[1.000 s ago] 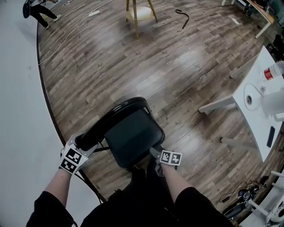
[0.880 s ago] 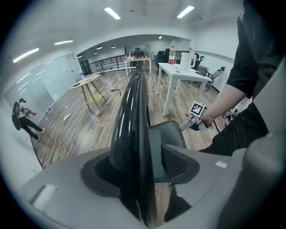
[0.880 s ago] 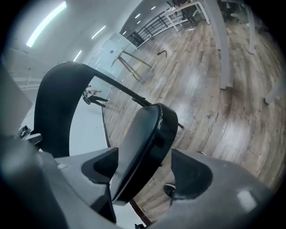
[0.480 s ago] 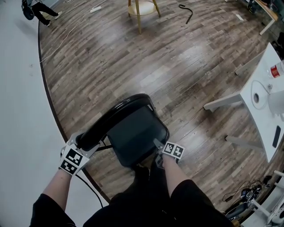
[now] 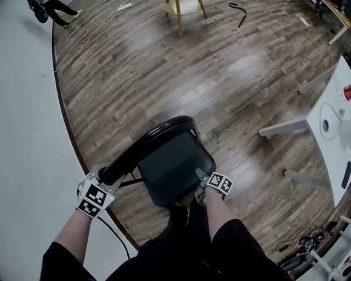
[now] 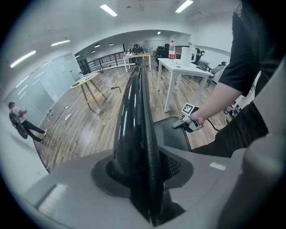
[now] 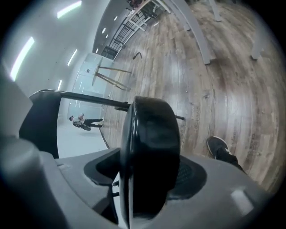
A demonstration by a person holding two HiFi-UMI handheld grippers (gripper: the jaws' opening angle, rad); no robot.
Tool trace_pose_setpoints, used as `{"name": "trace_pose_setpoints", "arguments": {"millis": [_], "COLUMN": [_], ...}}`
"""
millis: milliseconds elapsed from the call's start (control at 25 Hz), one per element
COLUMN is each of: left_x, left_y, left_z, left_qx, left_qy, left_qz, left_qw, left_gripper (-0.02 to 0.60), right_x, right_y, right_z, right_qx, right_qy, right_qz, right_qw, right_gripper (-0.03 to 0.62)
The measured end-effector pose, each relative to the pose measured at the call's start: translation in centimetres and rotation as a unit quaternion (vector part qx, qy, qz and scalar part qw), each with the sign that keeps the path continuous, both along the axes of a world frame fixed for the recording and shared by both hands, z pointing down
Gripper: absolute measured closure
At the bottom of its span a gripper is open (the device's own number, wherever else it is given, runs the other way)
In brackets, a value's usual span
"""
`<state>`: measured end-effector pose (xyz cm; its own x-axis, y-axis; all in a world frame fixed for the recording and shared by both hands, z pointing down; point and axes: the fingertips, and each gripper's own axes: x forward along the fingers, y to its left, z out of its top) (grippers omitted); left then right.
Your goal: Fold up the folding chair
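The black folding chair stands open on the wood floor just in front of me. Its curved backrest (image 5: 148,144) runs from lower left to upper right, with the padded seat (image 5: 173,167) beside it. My left gripper (image 5: 106,176) sits at the backrest's near end. In the left gripper view the backrest's top edge (image 6: 134,112) fills the gap of the left gripper (image 6: 143,165), whose jaws have just been closing onto it. My right gripper (image 5: 202,178) is at the seat's front corner. The thick seat edge (image 7: 154,147) fills the right gripper (image 7: 149,174), whose jaws have also just been closing.
A white table (image 5: 329,126) with slanted legs stands to the right. A wooden stool (image 5: 184,6) and a black cable (image 5: 238,13) are on the floor far ahead. A person (image 5: 52,8) is at the far left. A pale floor strip borders the wood on the left.
My right gripper has sunk a little and rolled at the seat's front corner. The left gripper has stayed at the backrest's end. The chair has not changed shape.
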<state>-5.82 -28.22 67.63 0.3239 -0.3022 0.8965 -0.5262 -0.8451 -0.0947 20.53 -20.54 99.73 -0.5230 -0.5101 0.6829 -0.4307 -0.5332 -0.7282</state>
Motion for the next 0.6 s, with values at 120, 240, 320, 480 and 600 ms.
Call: {"name": "trace_pose_setpoints", "arguments": {"millis": [120,240,320,480,600], "left_x": [0.1,0.0,-0.1,0.1,0.5], "left_y": [-0.1,-0.1,0.0,0.5,1.1], "left_z": [-0.1,-0.1,-0.1,-0.1,-0.1], "left_qx": [0.001,-0.005,-0.01,-0.021,-0.022], "left_qy": [-0.003,-0.002,-0.002,0.0,0.0], "left_qz": [0.001,-0.001,-0.002,0.0,0.006], "left_qw": [1.0,1.0,1.0,0.9998,0.9997], "left_gripper": [0.437,0.443,0.448,0.467,0.477], "right_x": [0.1,0.1,0.0,0.0,0.2], "right_y": [0.0,0.1,0.1,0.2,0.3], "right_z": [0.0,-0.1,-0.1,-0.2,-0.4], "right_qx": [-0.005,-0.006,-0.008,-0.008,-0.006], "right_qy": [-0.001,-0.01,-0.017,-0.024,-0.019], "right_qz": [0.002,0.003,0.003,0.0,0.0], "right_qw": [1.0,1.0,1.0,1.0,1.0], "right_gripper": [0.296,0.303,0.309,0.321,0.327]}}
